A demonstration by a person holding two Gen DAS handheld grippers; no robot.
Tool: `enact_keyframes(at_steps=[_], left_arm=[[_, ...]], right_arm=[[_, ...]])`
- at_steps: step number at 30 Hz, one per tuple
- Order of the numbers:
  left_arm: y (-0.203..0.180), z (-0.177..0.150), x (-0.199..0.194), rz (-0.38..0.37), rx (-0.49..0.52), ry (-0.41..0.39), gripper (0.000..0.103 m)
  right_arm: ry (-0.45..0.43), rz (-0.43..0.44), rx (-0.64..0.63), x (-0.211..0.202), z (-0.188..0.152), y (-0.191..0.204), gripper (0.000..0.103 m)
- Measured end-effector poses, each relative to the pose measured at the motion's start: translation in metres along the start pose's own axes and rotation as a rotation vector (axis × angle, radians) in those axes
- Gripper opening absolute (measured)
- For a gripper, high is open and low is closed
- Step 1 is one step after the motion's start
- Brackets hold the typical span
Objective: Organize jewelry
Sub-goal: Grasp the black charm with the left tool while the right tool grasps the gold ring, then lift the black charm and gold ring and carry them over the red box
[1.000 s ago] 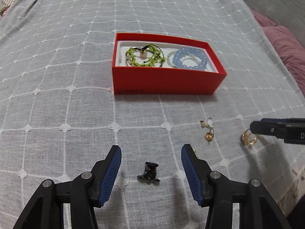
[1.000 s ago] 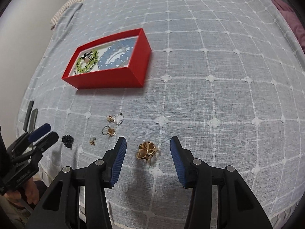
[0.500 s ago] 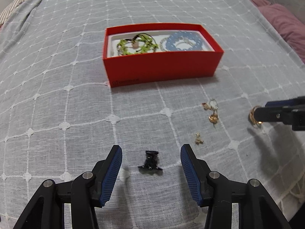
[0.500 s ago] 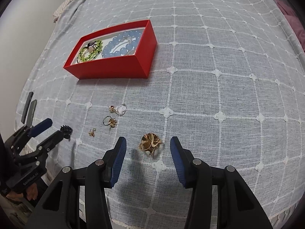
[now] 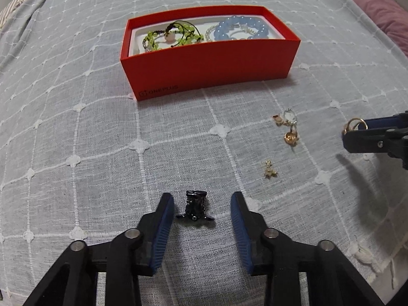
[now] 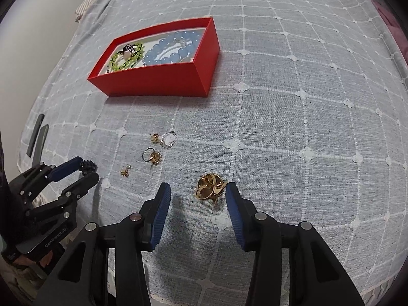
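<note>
A small black hair clip [image 5: 195,207] lies on the grey checked cloth between the blue pads of my left gripper [image 5: 202,204]. Its jaws are closing and a slim gap shows on each side of the clip. A gold knotted ornament [image 6: 210,188] lies between the pads of my right gripper [image 6: 198,187], whose jaws are also closing. The right pad is at the ornament's edge and the left pad stands clear. Further back sits the red box [image 5: 209,61], with a green bead bracelet [image 5: 173,37] and a blue bead bracelet [image 5: 239,29] inside.
Loose on the cloth between the grippers lie a tiny gold earring [image 5: 270,170], a gold flower ring [image 5: 290,136] and a silver chain ring [image 5: 289,116]. A purple pillow [image 5: 377,7] lies at the back right. The cloth's edge runs close below both grippers.
Both grippers' jaws have narrowed around their pieces. The left gripper has sunk closer to the black clip and rolled slightly. The right gripper has kept its place.
</note>
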State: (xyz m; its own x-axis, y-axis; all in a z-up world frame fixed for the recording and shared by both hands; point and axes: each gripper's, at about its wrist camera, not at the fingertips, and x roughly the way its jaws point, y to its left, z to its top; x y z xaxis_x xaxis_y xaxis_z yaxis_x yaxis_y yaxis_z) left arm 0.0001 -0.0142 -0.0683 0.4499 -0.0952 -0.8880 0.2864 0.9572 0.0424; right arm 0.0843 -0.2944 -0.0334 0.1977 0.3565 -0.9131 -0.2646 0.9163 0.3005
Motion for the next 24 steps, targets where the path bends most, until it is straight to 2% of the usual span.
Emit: enact_keyframes(at_steps=[3, 7, 13, 20, 24], left_arm=[[-0.001, 0.0, 0.004, -0.006, -0.001, 0.01, 0.026], [0.001, 0.0, 0.0, -0.035, -0.014, -0.006, 0.026], [0.005, 0.004, -0.005, -0.06, -0.037, -0.037, 0.025], [0.018, 0.01, -0.017, -0.111, -0.105, -0.085, 0.025], [0.021, 0.015, -0.024, -0.113, -0.121, -0.124, 0.025]], right_arm=[[-0.004, -0.001, 0.001, 0.0, 0.0, -0.001, 0.038], [-0.016, -0.002, -0.015, 0.001, 0.001, 0.002, 0.014], [-0.04, 0.006, -0.026, -0.004, 0.002, 0.003, 0.009], [-0.075, 0.032, -0.018, -0.013, 0.004, 0.001, 0.009], [-0.089, 0.034, -0.01, -0.018, 0.005, 0.0, 0.009]])
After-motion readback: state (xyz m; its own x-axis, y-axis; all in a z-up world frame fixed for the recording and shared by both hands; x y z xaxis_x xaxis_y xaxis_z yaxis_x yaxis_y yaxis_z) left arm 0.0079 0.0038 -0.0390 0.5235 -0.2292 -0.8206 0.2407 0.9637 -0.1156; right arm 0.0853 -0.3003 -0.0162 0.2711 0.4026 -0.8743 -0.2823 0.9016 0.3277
